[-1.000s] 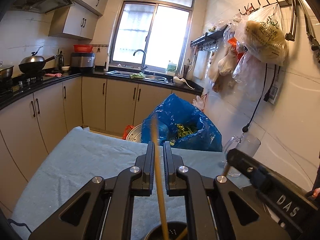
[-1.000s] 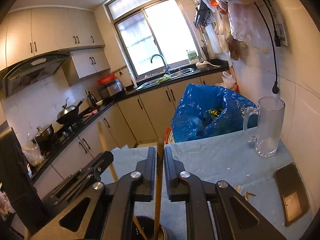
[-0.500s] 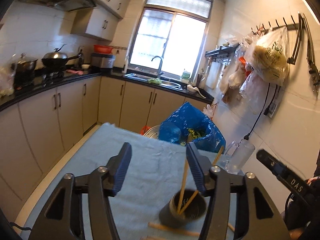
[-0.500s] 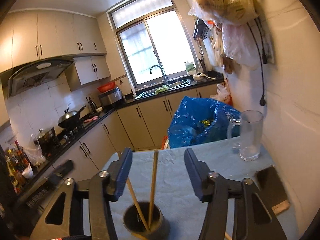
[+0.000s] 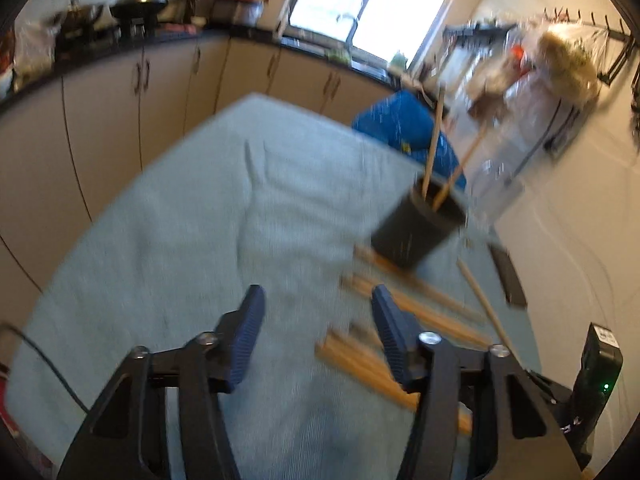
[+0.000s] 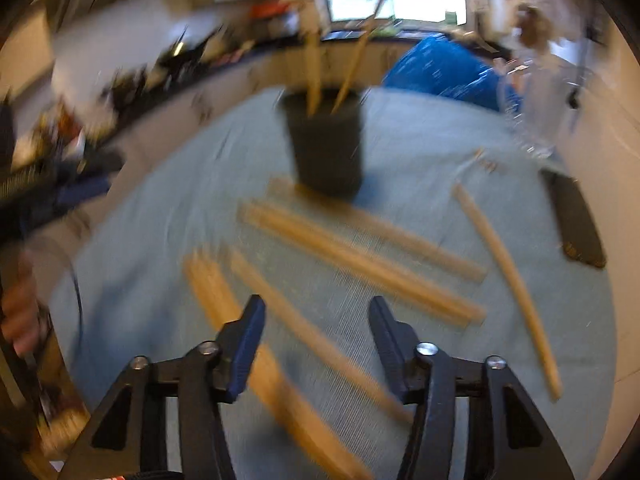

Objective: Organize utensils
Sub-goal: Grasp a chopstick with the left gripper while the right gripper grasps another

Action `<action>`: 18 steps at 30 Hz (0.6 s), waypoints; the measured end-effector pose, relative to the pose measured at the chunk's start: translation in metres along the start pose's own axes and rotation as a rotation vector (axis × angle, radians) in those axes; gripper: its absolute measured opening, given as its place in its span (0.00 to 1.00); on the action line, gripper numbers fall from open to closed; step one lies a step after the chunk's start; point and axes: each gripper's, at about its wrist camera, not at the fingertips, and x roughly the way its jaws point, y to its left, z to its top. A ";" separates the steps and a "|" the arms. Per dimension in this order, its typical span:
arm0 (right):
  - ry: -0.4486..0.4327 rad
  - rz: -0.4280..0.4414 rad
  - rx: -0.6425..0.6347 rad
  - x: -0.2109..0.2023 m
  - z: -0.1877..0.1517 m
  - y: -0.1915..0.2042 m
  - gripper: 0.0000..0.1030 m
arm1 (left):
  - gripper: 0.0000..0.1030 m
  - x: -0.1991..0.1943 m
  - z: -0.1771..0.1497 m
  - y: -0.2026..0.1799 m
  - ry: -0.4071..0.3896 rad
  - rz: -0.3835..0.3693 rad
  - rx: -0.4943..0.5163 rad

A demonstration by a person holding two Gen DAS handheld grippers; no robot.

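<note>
A black cup (image 5: 418,232) stands on the pale blue cloth (image 5: 180,240) with two wooden chopsticks (image 5: 432,140) upright in it. Several loose chopsticks (image 5: 424,308) lie on the cloth in front of it. My left gripper (image 5: 317,296) hangs over bare cloth, its jaws closing with nothing between them; chopstick ends lie by its right finger. In the blurred right wrist view the same cup (image 6: 326,144) stands ahead. My right gripper (image 6: 316,304) is low over the loose chopsticks (image 6: 360,256), its jaws closing. One chopstick (image 6: 320,340) runs on the cloth under the gap, not pinched.
A blue plastic bag (image 5: 404,128) sits beyond the cloth's far edge. A glass mug (image 6: 536,112) and a flat black object (image 6: 576,224) stand at the right by the wall. Kitchen cabinets (image 5: 100,120) run along the left. A person's hand (image 6: 20,304) shows at the left.
Both grippers let go of the chopsticks they held over the cup, leaving them standing in it. Both then opened, drew back and dipped toward the loose chopsticks on the cloth.
</note>
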 end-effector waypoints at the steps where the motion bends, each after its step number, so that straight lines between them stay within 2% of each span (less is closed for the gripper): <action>1: 0.009 0.004 -0.015 0.001 -0.008 0.003 0.46 | 0.47 0.002 -0.007 0.000 0.022 -0.007 0.002; 7: 0.029 0.026 -0.063 -0.003 -0.023 0.011 0.45 | 0.47 0.015 -0.037 0.006 0.106 -0.034 -0.020; 9: 0.063 0.017 -0.059 0.003 -0.027 0.011 0.35 | 0.47 0.021 -0.039 0.004 0.130 -0.031 -0.017; 12: 0.063 0.043 -0.019 0.003 -0.030 0.010 0.31 | 0.47 0.030 -0.044 -0.002 0.164 -0.033 -0.012; 15: 0.092 0.157 0.020 0.004 -0.032 0.021 0.29 | 0.47 0.037 -0.047 -0.005 0.192 -0.043 -0.017; 18: 0.111 0.242 -0.011 0.004 -0.030 0.034 0.31 | 0.47 0.040 -0.048 -0.007 0.192 -0.034 -0.012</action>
